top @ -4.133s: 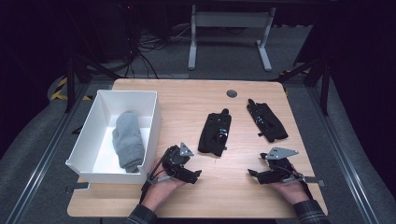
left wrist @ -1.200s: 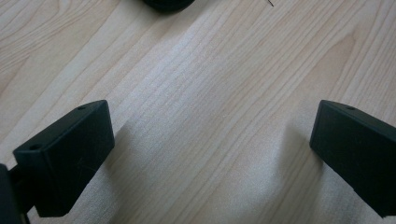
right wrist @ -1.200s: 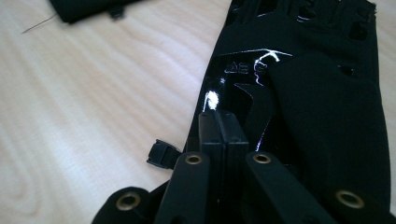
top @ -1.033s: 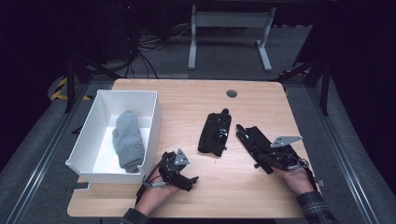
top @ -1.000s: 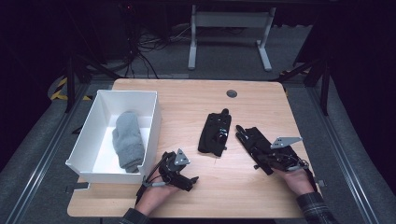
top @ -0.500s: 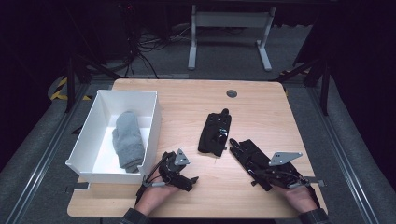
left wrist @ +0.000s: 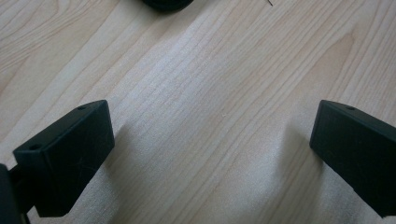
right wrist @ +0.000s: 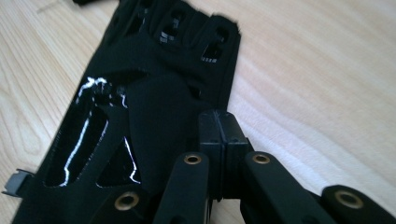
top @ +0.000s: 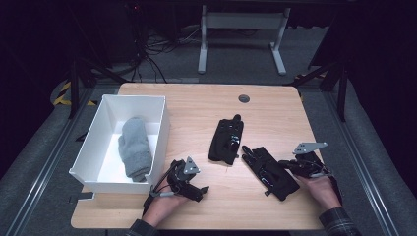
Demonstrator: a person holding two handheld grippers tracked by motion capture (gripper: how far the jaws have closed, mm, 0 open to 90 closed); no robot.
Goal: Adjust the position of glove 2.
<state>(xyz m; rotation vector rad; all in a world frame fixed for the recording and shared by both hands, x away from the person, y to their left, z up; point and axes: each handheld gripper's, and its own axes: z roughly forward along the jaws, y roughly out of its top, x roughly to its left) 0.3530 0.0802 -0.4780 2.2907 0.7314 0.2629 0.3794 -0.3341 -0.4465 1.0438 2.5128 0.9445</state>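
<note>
Right gripper (right wrist: 218, 122) first: jaws pressed together, pinching the edge of the near black glove (right wrist: 140, 107) at its cuff end. In the high view that glove (top: 269, 169) lies flat on the wooden table (top: 196, 103), fingers pointing up-left, just beside the second black glove (top: 226, 140). Over to the left gripper (left wrist: 212, 140): jaws wide apart, bare wood between them, resting near the table's front edge beside the white box (top: 105, 179). Inside the box lies a grey rolled cloth (top: 135, 147).
</note>
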